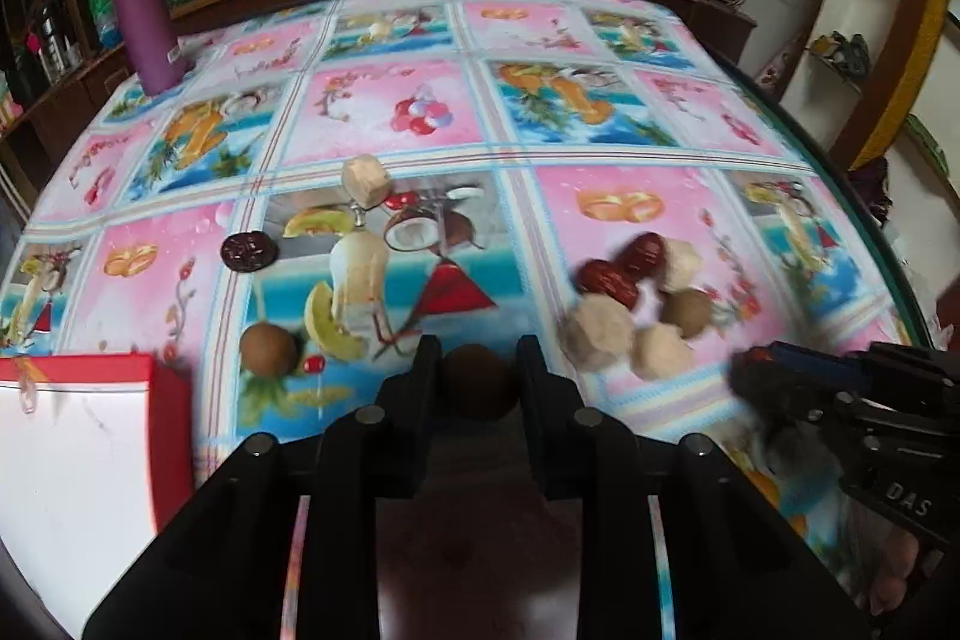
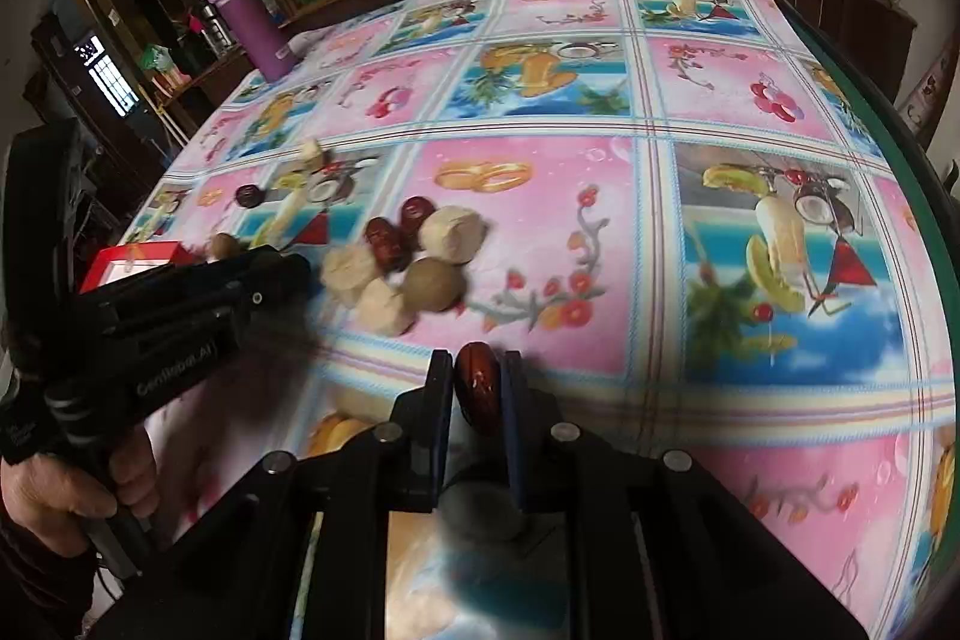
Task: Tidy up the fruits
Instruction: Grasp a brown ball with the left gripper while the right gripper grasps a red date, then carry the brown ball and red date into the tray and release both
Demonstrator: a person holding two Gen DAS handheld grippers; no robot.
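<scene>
1. The left gripper (image 1: 478, 370) is clenched on a round brown fruit (image 1: 478, 382); the fruit's lower half is lost in shadow between the fingers, and its kind cannot be made out.
2. The right gripper (image 2: 477, 388) is clamped on a glossy red date (image 2: 478, 391), whose long axis runs along the fingers, pointing away toward the table's far edge. Its near end is hidden behind the pads.
3. In the right wrist view the left gripper's body covers part of the red box (image 2: 135, 259) at the table's left edge; the box is cut off by the frame in the left wrist view.
4. A blurred cluster sits mid-table toward the near edge: 2 red dates (image 2: 396, 235), 3 pale lumps (image 2: 450, 235) and 1 brown fruit (image 2: 433, 285), touching one another.
5. Toward the left edge lie another brown fruit (image 1: 268, 349), a dark wrinkled fruit (image 1: 248, 251) and a pale chunk (image 1: 364, 181), well apart.
6. A purple bottle (image 1: 144, 13) stands upright at the far left corner.
</scene>
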